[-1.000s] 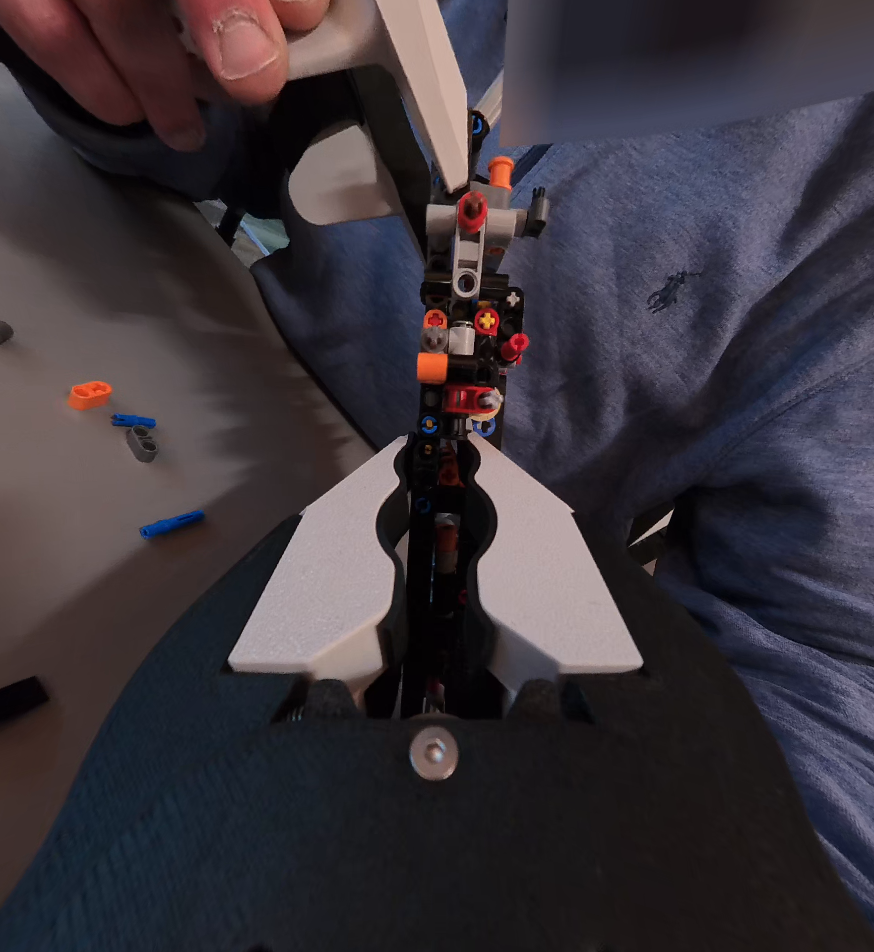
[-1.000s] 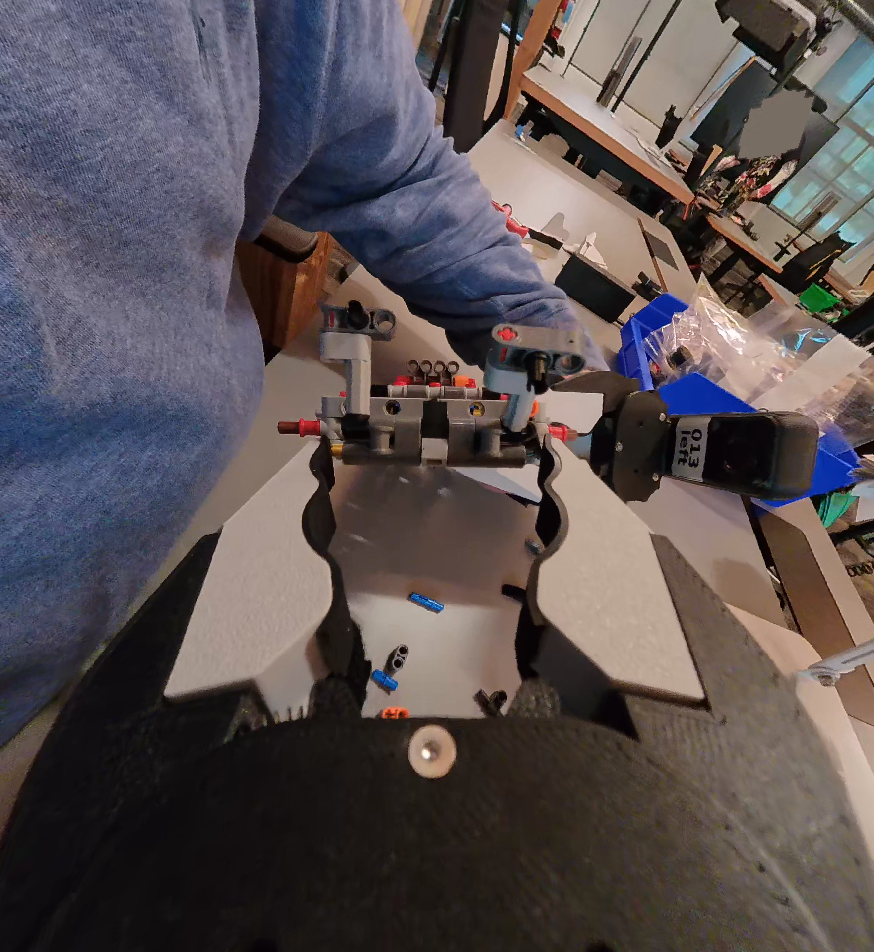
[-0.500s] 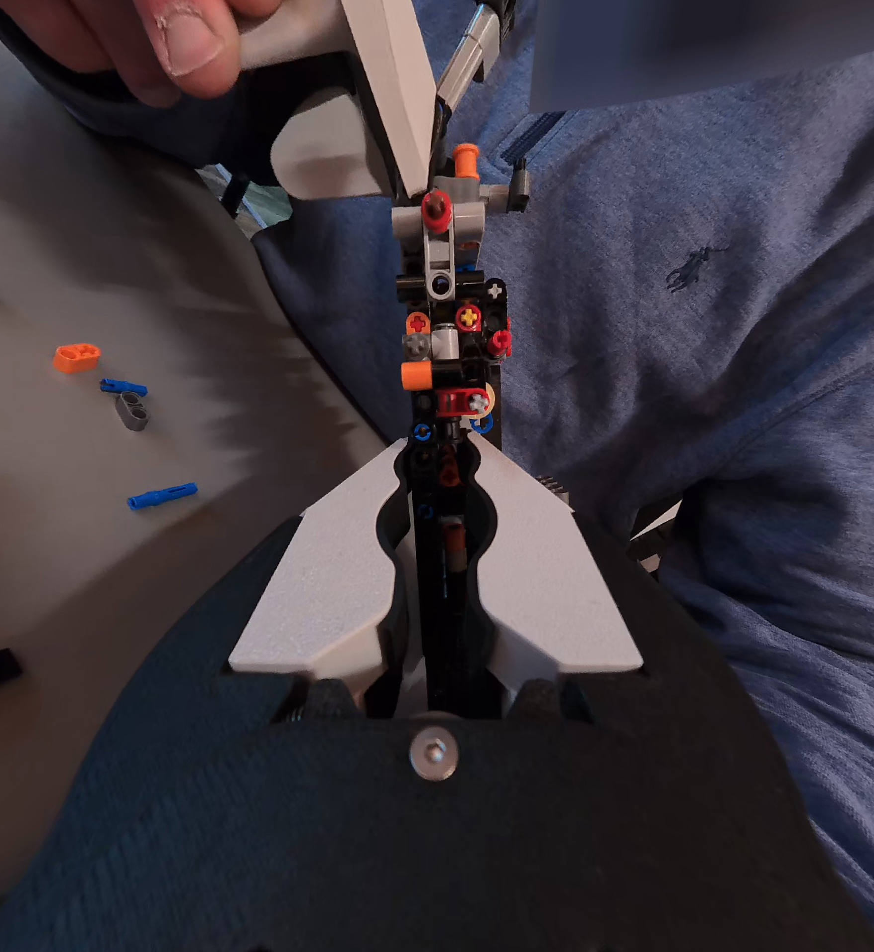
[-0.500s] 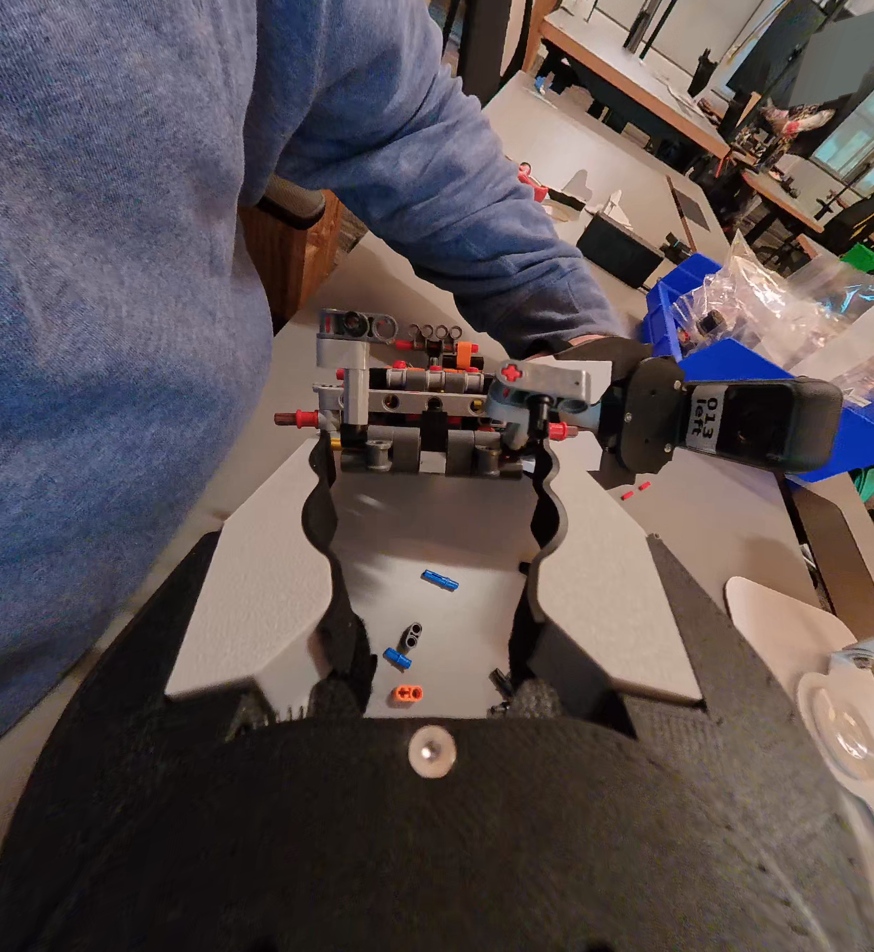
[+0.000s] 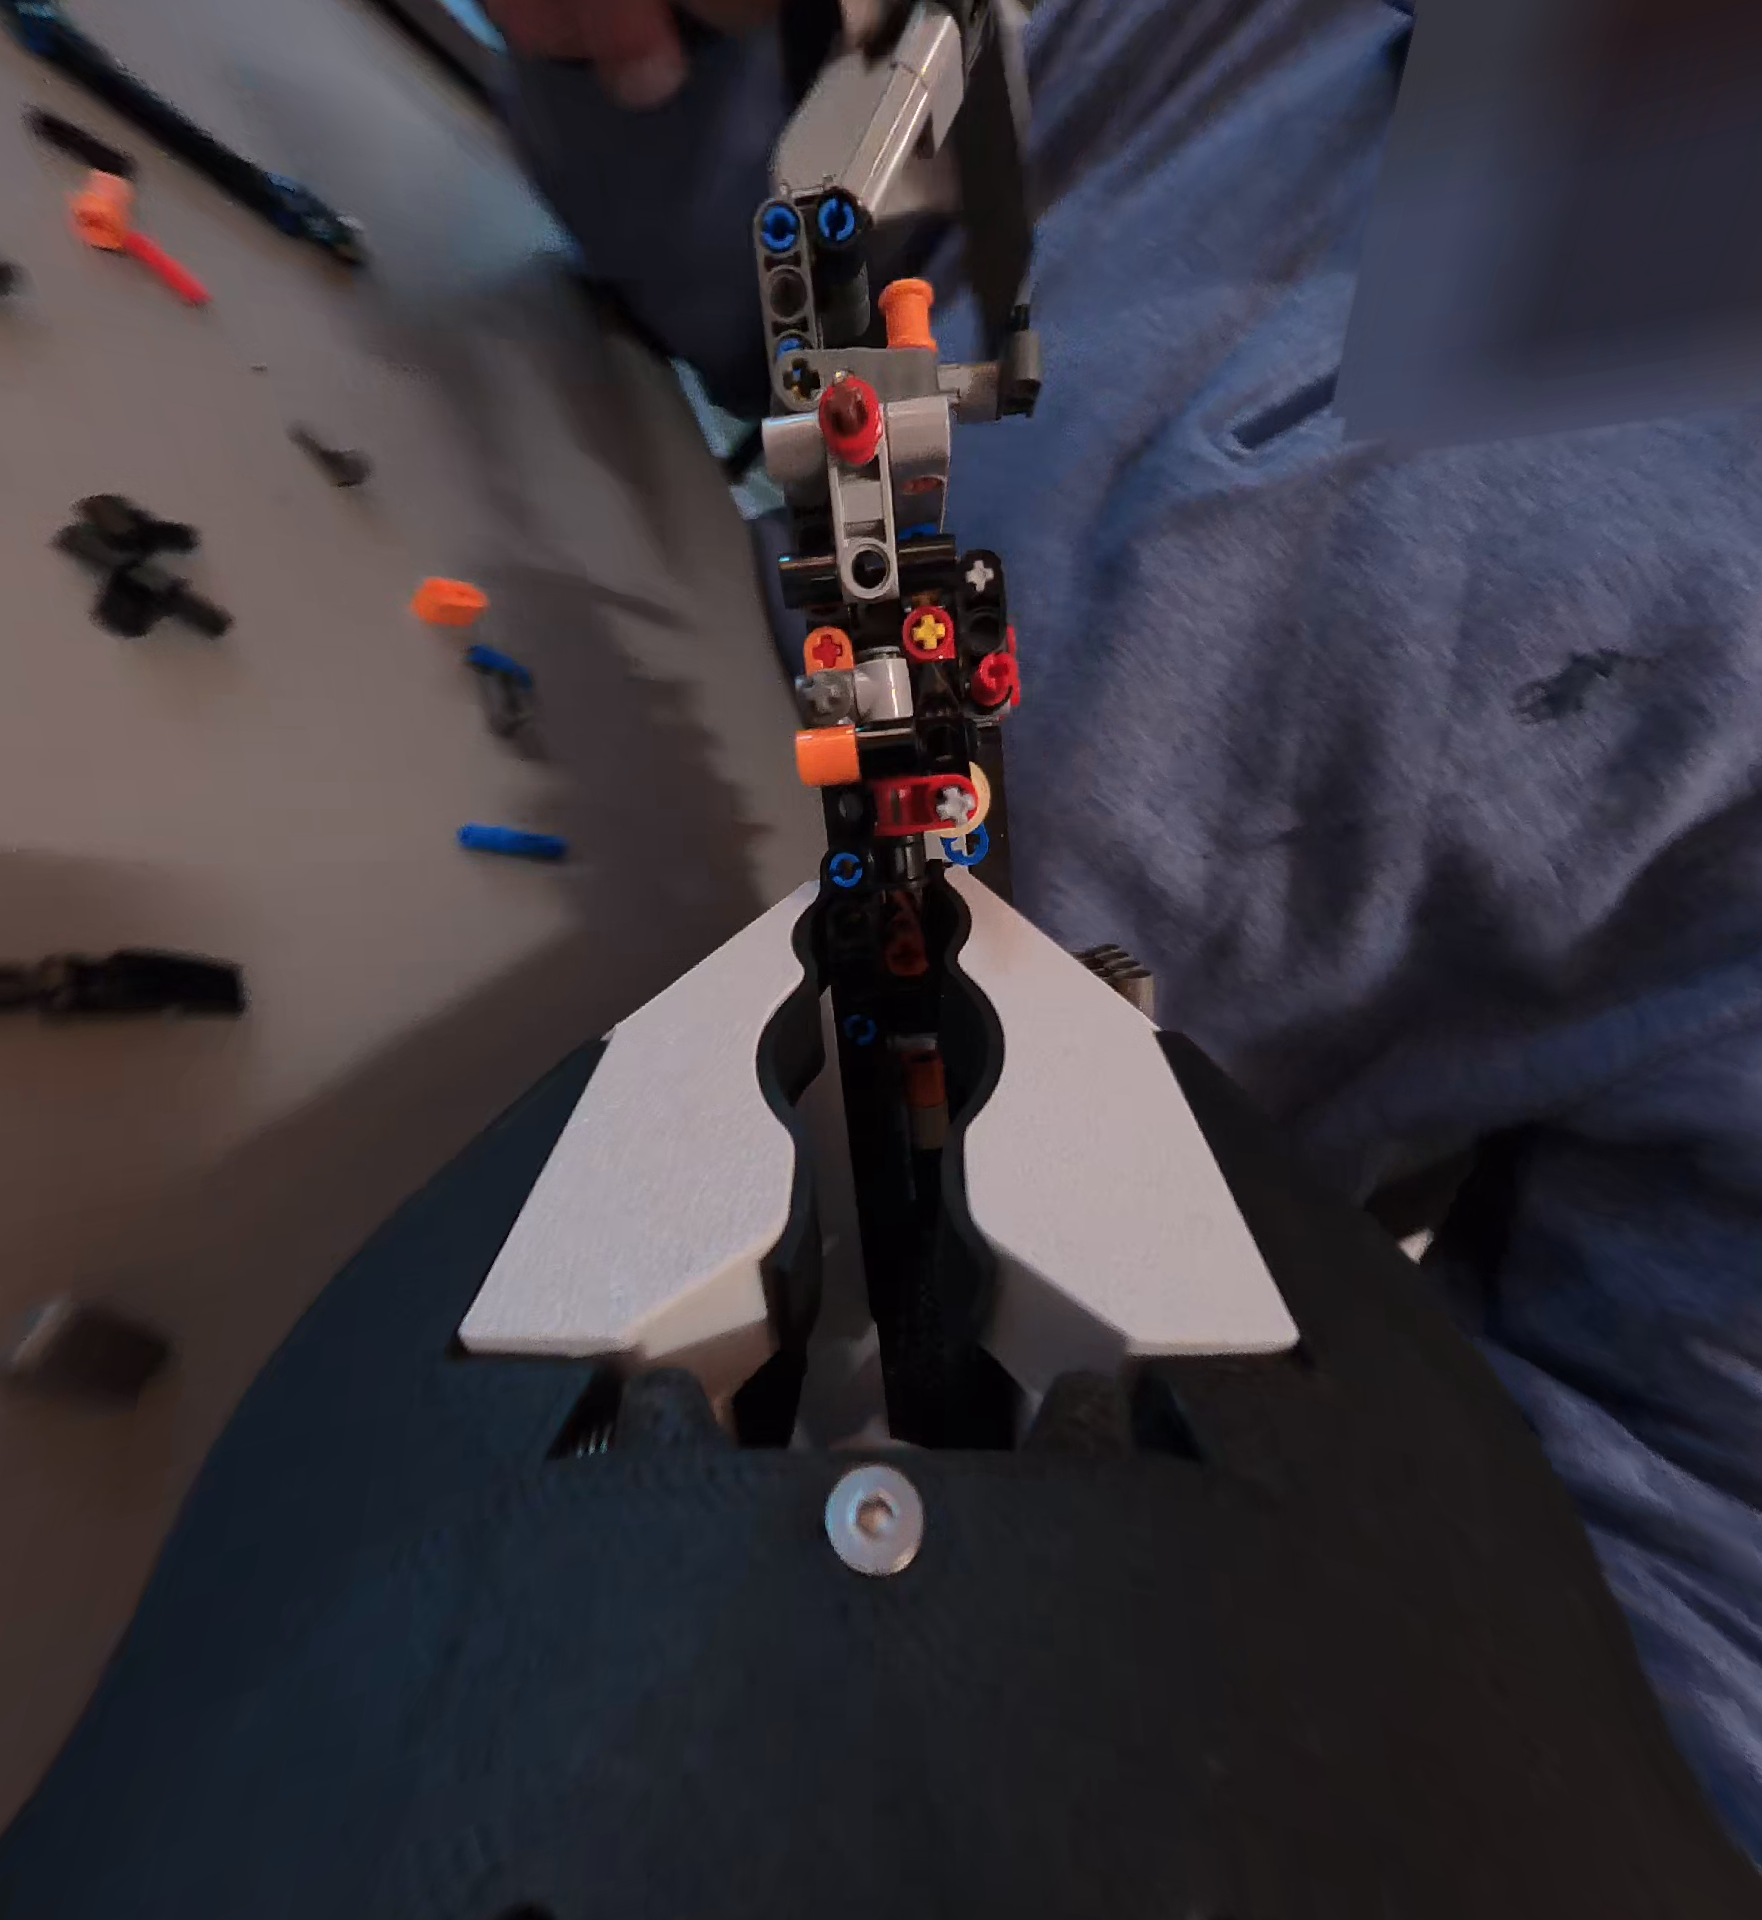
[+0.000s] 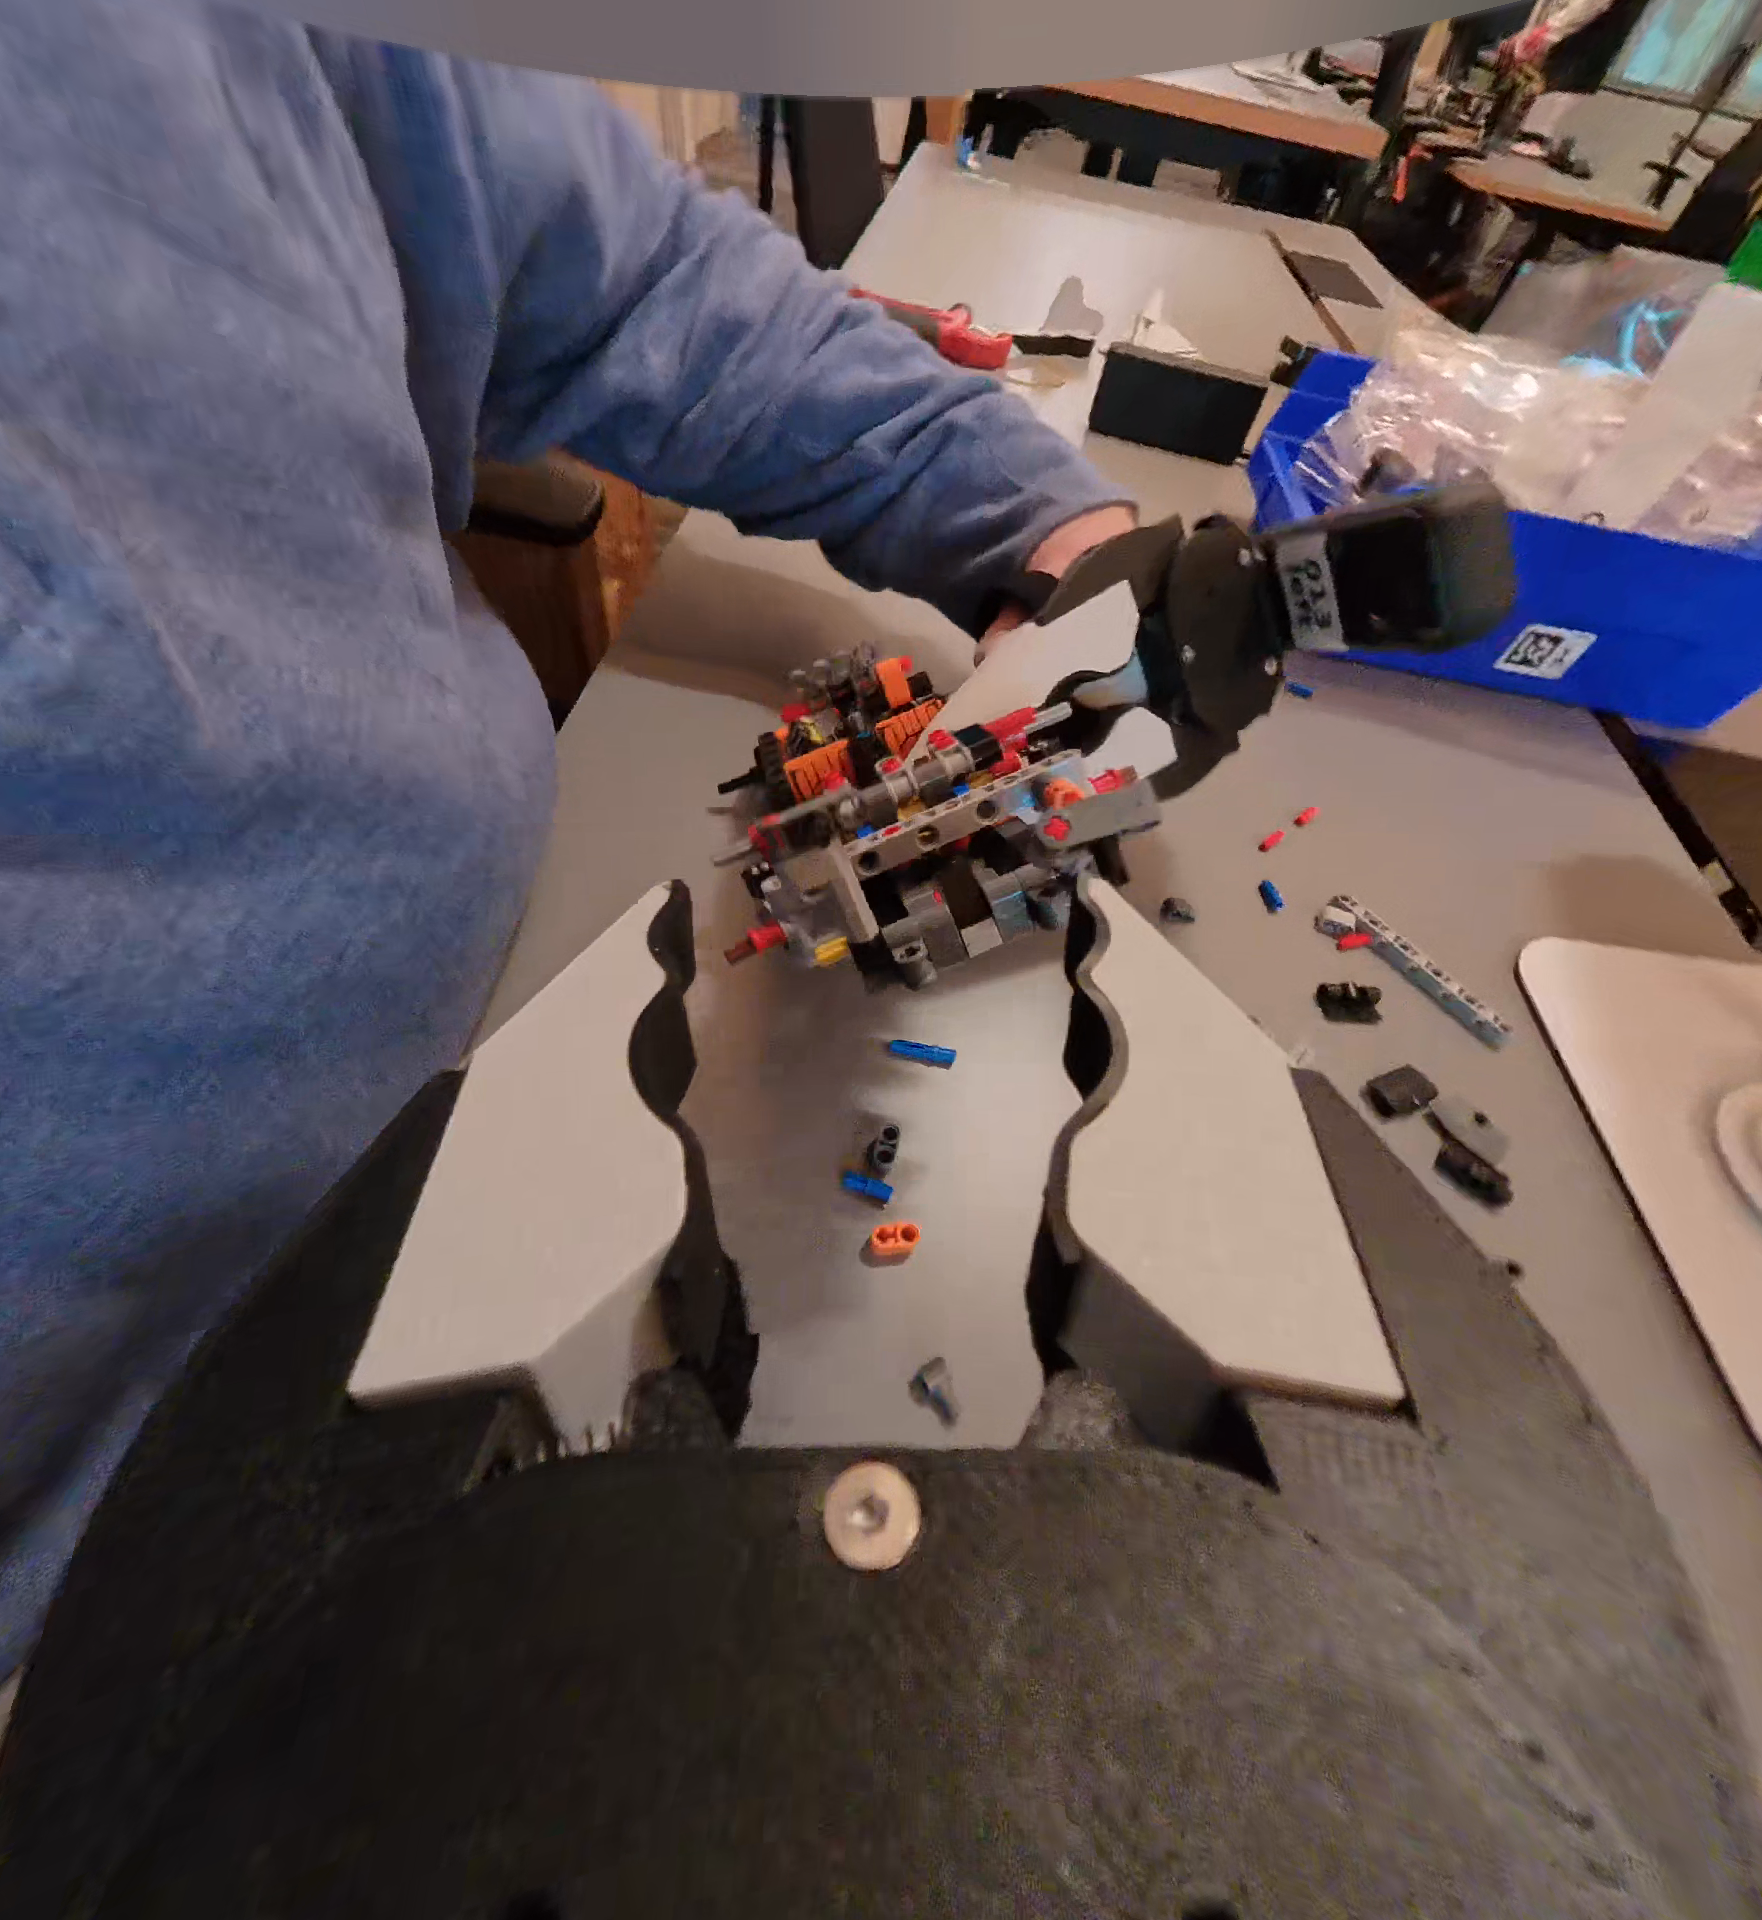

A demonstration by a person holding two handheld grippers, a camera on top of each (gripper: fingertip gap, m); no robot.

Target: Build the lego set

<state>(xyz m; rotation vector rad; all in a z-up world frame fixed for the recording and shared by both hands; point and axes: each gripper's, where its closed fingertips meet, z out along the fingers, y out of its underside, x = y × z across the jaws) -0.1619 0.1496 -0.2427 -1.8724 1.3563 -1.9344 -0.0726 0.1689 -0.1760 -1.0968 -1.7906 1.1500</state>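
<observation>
My left gripper is shut on a black beam of the lego assembly, a black, grey, red and orange build that sticks out past its fingertips. In the right wrist view the same assembly hangs tilted just above the grey table, held from the far right by the left gripper. My right gripper is open and empty. Its fingertips are wide apart, a little short of the assembly's near side. The left wrist view is blurred by motion.
Loose pieces lie on the table: a blue pin, a grey connector, an orange piece and a long grey beam. A blue bin with plastic bags stands at the back right. A white board lies at right. A person's blue sleeve fills the left.
My right gripper, which spanned the assembly's end, has come off it and drawn back, open. The left gripper has tilted the assembly and carried it out over the table.
</observation>
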